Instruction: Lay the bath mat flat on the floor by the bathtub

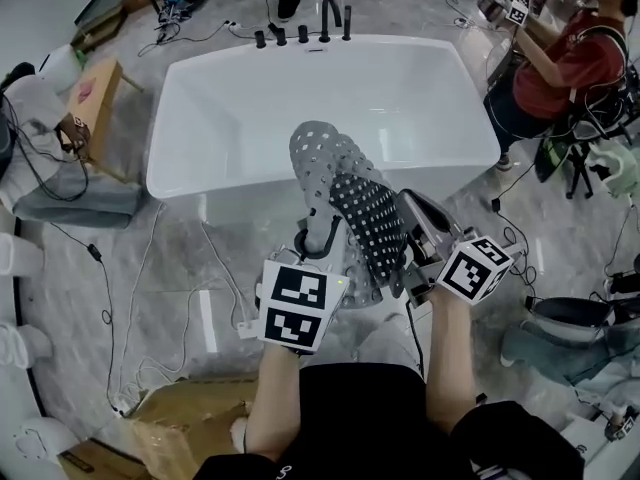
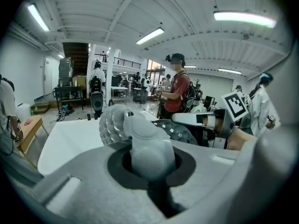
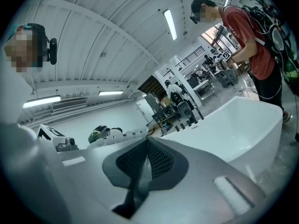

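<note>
Bath mat point(image 1: 328, 166), grey, holed, bunched upright, dark studded underside showing

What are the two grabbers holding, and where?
Both hold the grey bath mat: the left gripper pinches a bunched fold, the right gripper a thin edge, both at its near end.
</note>
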